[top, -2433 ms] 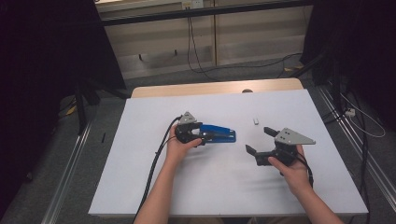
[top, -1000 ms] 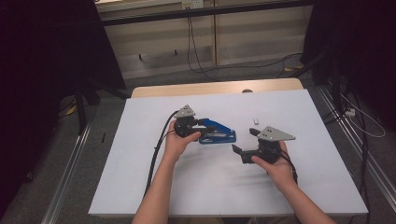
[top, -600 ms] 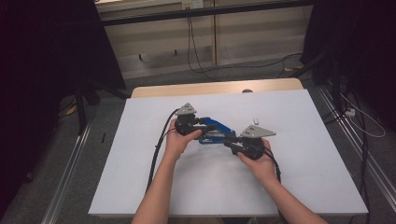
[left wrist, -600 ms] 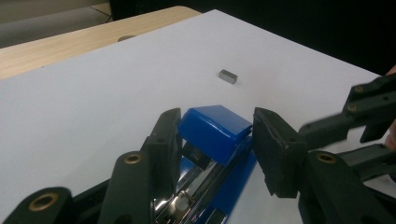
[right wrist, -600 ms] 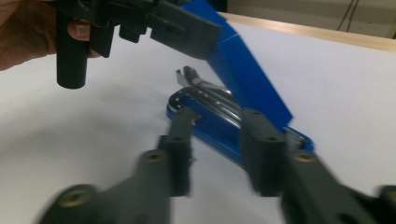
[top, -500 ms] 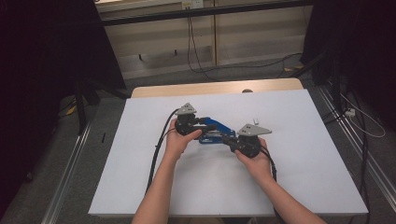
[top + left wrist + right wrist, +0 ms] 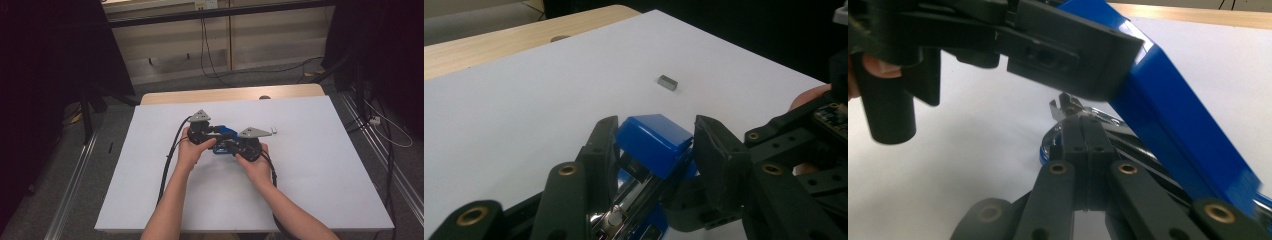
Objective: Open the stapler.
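Now – one blue stapler [image 7: 655,143] | two grippers | one staple block [image 7: 668,82]

The high view looks forward and down from above the near side of the white table [image 7: 320,165]. Each gripper view sits low and very close, looking along its own jaws. All three share the blue stapler [image 7: 226,134] [image 7: 654,142] [image 7: 1178,100] at mid-table.

a lab recording space

white-covered table [image 7: 320,165] on grey carpet [image 7: 280,77], loose cables [image 7: 210,55] along the far wall, dark curtains [image 7: 45,75] left and right.
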Demonstrator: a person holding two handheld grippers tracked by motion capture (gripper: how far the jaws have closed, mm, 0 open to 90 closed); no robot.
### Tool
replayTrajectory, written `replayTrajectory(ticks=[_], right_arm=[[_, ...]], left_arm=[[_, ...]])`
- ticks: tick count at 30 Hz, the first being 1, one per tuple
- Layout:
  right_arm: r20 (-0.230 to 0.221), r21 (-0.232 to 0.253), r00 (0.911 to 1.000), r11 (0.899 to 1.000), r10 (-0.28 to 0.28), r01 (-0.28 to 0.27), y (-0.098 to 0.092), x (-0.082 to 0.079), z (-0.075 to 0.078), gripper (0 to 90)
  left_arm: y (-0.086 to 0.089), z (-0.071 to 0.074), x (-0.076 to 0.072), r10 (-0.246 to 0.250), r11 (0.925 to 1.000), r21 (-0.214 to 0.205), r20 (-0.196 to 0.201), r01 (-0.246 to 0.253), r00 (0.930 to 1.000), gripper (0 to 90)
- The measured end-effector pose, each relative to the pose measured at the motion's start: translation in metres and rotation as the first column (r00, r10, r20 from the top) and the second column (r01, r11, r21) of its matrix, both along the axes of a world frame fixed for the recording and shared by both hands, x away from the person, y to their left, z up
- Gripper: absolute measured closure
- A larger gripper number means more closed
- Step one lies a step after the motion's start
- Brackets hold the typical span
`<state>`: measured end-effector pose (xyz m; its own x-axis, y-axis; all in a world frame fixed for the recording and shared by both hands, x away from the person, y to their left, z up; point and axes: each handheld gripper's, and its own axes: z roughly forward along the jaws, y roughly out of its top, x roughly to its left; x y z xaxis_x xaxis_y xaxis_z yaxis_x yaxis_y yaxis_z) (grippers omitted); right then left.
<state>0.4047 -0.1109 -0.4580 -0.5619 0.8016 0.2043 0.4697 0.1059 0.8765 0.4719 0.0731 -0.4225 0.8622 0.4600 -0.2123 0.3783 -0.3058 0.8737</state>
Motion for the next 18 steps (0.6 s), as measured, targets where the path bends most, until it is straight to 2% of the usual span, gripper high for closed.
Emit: replayTrajectory(ticks=[2, 5, 11, 13, 16, 18], right_arm=[[-0.005, 0.007, 1.0, 1.0, 0.002, -0.002, 0.0012, 0.0017, -0.0008, 90.0], [0.01, 0.004, 0.9999, 1.0, -0.012, 0.012, 0.0046, 0.0048, -0.0013, 90.0], [0.005, 0.037, 0.9994, 0.999, -0.034, 0.034, 0.0021, 0.0095, -0.0051, 90.0], [0.011, 0.028, 0.9991, 0.999, -0.041, 0.041, 0.0023, 0.0099, -0.0059, 90.0], [0.006, 0.041, 0.9983, 0.997, -0.058, 0.058, 0.0019, 0.0105, -0.008, 90.0], [0.023, 0.034, 0.9979, 0.998, -0.061, 0.06, 0.0041, 0.0101, -0.0075, 90.0]], left_arm=[[0.0, 0.0002, -0.0003, 0.002, 1.0, 0.001, -0.001, -0.002, 1.0, 54.4], [-0.0004, 0.0007, -0.0008, 0.001, 1.0, 0.002, 0.001, -0.001, 1.0, 54.5], [-0.0006, 0.0011, -0.001, 0.007, 1.0, -0.006, -0.005, -0.007, 1.0, 54.8], [-0.0016, 0.0017, -0.0017, 0.004, 1.0, -0.001, 0.007, -0.004, 1.0, 54.7], [-0.0014, 0.002, -0.0016, 0.005, 1.0, 0.0, 0.01, -0.005, 0.9999, 54.8], [-0.0016, 0.0018, -0.0017, 0.005, 1.0, -0.003, 0.005, -0.005, 1.0, 54.8]])
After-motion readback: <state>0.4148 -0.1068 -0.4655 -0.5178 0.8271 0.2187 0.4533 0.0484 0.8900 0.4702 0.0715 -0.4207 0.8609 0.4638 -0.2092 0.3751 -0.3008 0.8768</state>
